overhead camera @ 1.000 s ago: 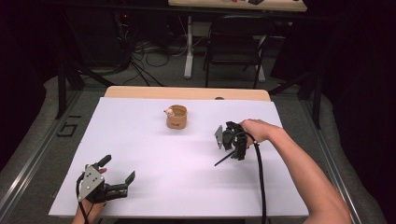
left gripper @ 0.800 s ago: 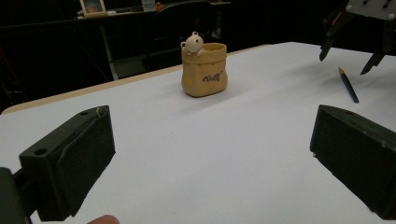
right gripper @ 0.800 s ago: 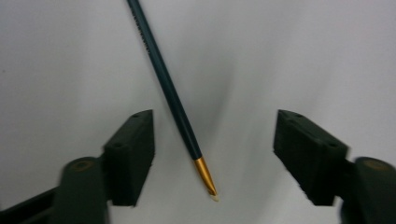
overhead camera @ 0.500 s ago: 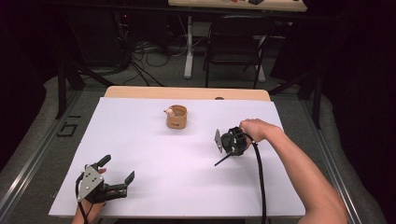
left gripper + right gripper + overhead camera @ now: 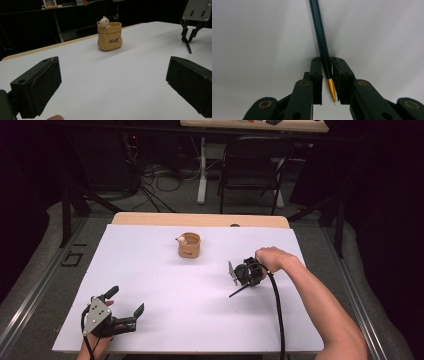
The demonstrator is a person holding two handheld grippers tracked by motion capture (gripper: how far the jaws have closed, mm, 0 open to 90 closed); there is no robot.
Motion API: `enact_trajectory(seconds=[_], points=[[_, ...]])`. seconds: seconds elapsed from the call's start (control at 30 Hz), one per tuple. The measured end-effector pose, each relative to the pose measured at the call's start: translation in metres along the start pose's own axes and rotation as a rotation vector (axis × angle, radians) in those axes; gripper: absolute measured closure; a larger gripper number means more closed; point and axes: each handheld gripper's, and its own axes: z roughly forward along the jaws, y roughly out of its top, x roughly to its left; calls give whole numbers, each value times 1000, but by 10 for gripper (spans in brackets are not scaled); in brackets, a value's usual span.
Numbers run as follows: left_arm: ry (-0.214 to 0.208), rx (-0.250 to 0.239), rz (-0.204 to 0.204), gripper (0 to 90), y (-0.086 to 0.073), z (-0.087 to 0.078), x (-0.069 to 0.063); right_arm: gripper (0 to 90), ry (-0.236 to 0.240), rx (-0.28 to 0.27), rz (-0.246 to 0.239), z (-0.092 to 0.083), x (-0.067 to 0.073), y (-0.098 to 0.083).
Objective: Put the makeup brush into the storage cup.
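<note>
Two jaws of the right gripper [image 5: 327, 82], just closing, are clamped on a dark pen [image 5: 320, 37] lying on the white surface [image 5: 165, 285], presumably for lifting; the left gripper [image 5: 125, 315] is held released nearby.

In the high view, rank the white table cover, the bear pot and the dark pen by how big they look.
1. White table cover, by far the largest.
2. Bear pot and dark pen: unsure. The pot looks bulkier; the pen, pinched in the right tongs, looks thin, roughly as long as the pot is wide, and partly hidden.
</note>
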Motion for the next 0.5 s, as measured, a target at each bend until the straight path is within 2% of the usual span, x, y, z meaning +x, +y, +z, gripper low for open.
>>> enact_trajectory(seconds=[0.13,0.37,0.4,0.5], points=[[-1,2,-3,1,0,0,0,822,33,14,0,0,-2,1],[0,4,0,1,0,0,0,830,21,21,3,-1,-1,1],[1,5,1,1,0,0,0,831,15,1,11,-1,0,1],[-1,4,-2,1,0,0,0,832,10,-6,8,-3,0,1]])
